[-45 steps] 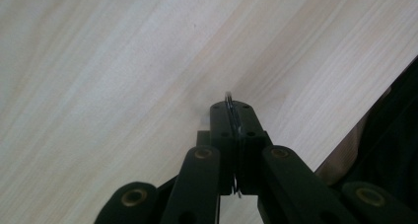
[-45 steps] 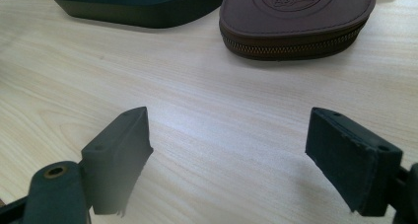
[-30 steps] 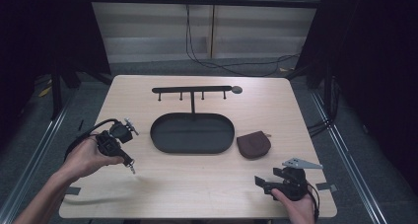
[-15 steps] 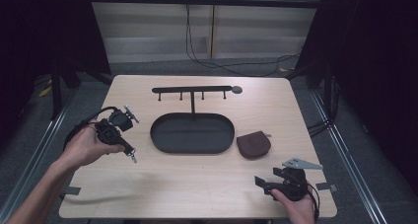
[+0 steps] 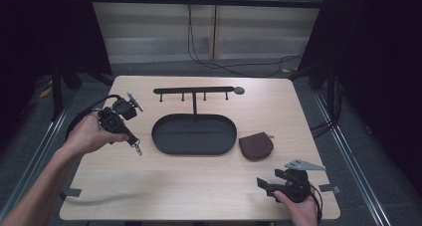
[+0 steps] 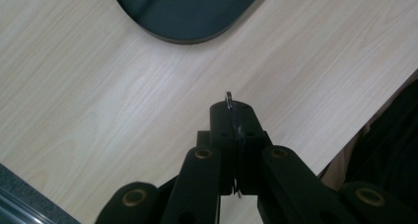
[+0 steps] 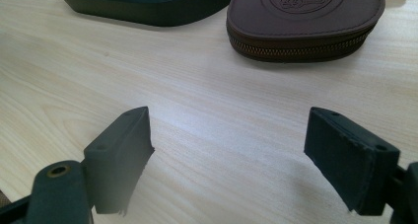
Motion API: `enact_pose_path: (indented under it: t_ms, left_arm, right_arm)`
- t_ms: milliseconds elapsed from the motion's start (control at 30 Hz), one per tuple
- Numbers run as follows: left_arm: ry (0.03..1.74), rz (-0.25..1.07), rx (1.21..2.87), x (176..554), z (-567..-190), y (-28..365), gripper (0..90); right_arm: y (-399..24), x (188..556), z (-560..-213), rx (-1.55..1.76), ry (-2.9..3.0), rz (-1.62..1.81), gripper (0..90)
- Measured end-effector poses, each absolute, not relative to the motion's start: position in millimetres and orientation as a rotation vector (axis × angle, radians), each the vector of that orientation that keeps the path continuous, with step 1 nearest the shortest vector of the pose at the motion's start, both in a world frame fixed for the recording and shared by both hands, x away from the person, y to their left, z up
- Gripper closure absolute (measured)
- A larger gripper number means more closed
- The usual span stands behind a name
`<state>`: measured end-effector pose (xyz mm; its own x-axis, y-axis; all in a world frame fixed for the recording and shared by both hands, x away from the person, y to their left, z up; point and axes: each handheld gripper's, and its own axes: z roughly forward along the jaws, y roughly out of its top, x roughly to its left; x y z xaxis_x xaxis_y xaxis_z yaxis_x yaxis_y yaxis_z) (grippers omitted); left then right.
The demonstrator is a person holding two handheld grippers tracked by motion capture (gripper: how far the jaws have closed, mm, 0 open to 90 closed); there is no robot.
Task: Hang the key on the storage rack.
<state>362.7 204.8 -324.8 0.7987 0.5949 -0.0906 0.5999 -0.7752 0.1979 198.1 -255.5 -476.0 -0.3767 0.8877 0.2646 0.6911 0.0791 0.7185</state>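
No legible text anywhere; the brown zip pouch (image 7: 305, 21) carries a round embossed emblem, its lettering too faint to read.

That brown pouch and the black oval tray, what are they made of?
The brown pouch looks like leather or imitation: matte, embossed emblem, brass-coloured zipper along its edge. The black oval tray looks like painted metal, perhaps plastic: smooth, dark, faintly sheened, thin raised rim.

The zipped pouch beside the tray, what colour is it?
Dark brown pouch; right gripper view shows it best.
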Motion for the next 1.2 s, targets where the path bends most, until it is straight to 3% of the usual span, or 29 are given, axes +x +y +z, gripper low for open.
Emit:
enact_pose_path:
  t_ms: [1200]
  left_arm:
    - [0.932,0.035,2.804,396,-272,168,89.2]
  right_arm:
    - [-256,200,-478,1.608,2.131,1.179,15.4]
